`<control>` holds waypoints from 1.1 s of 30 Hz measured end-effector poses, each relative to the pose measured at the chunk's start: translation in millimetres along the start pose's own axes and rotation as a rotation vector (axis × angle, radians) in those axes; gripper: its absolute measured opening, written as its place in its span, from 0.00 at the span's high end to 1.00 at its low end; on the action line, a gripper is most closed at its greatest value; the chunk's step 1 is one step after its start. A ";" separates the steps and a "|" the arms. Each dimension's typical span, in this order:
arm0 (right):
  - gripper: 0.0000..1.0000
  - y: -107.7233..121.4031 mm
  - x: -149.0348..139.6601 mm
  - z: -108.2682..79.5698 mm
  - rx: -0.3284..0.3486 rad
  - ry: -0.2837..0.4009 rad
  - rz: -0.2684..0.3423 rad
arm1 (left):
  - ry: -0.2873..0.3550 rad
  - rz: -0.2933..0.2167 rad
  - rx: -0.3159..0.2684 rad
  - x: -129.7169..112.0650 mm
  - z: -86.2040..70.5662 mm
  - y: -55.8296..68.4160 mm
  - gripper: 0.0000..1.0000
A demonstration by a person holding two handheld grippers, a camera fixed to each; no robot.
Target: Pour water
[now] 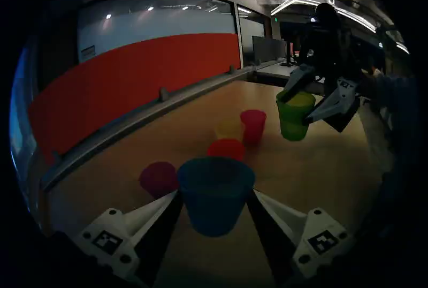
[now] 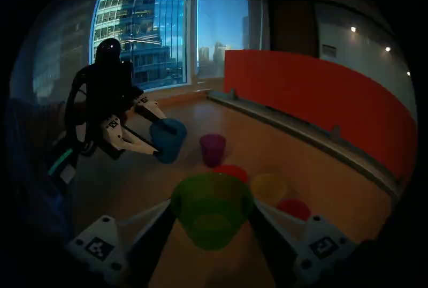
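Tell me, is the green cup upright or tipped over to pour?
Upright. In the left gripper view the green cup, gripped by the right claw, has its rim on top, base down. Water inside: cannot tell.

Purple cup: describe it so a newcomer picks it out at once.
Find the wooden table along the red wall. The purple cup stands on it, ending a short row, nearest the held blue cup. It alone is purple; next come a red cup and a yellow cup.
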State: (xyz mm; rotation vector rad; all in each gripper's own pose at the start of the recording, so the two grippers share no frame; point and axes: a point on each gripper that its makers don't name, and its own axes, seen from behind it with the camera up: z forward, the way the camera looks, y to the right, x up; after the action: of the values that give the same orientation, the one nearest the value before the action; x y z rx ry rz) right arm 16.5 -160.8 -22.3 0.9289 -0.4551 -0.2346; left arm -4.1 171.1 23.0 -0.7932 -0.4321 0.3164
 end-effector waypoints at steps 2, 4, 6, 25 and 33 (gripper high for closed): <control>0.10 -0.4 -4.4 1.8 0.005 -0.014 -0.001 | -0.021 0.003 -0.005 -6.3 2.4 0.2 0.17; 0.09 -1.0 -7.9 3.5 0.010 -0.026 -0.002 | -0.039 0.005 -0.010 -11.7 4.5 0.4 0.17; 0.10 -1.8 -11.0 5.0 0.015 -0.036 -0.004 | -0.057 0.007 -0.016 -16.9 6.7 0.5 0.17; 0.10 -1.1 -35.3 19.3 0.034 -0.100 -0.010 | -0.188 0.042 -0.074 -51.2 25.5 9.3 0.17; 0.10 -0.9 -48.1 24.9 0.037 -0.133 -0.025 | -0.212 0.044 -0.091 -57.2 31.0 11.0 0.17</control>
State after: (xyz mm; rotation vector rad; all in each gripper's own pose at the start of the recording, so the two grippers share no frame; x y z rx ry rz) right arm -37.6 -160.6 -23.5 0.9589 -0.5726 -0.3131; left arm -70.0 172.9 19.6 -0.8625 -0.6320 0.4259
